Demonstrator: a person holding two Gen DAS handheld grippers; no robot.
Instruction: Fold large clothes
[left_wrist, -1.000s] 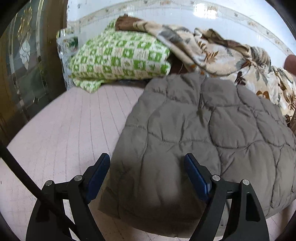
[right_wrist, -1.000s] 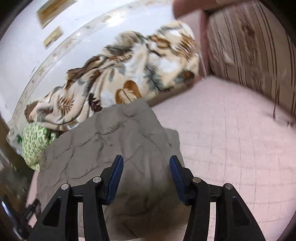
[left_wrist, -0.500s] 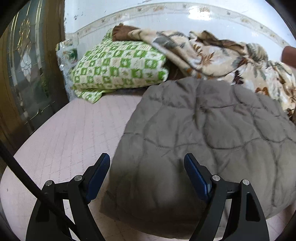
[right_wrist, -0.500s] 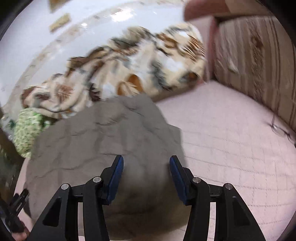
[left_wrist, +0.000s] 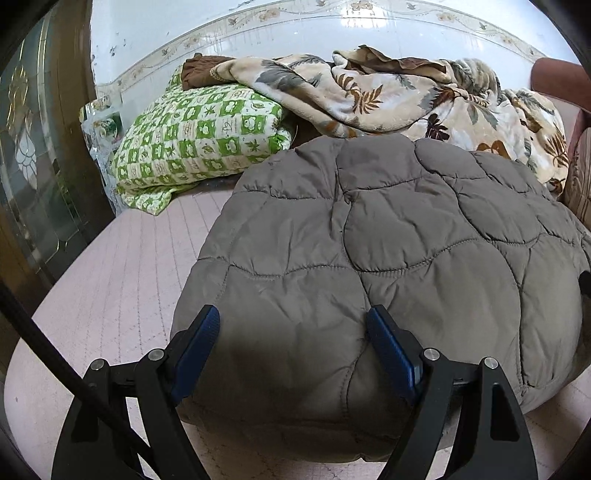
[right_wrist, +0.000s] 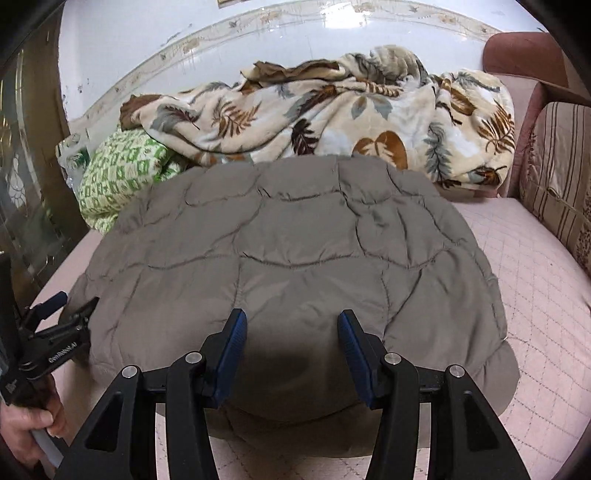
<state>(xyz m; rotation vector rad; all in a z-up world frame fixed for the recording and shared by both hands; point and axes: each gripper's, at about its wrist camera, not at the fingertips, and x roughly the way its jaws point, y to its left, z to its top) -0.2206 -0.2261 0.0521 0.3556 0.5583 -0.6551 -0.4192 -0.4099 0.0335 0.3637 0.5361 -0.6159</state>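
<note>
Both jaws are standing open, left gripper (left_wrist: 291, 339) and right gripper (right_wrist: 291, 341), hovering over the grey quilted jacket (left_wrist: 369, 266) filling mid-frame; I'm risking pinching one layer and dragging it askew.

Grey quilted garment (left_wrist: 388, 258): near edge hidden behind gripper frames in both views | green checked pillow (right_wrist: 118, 173): partly buried under leaf-print blanket (right_wrist: 332, 122) | hand (right_wrist: 26, 424): cut off at right-wrist frame's left edge | striped cushion (right_wrist: 561, 177): cropped at right edge
</note>
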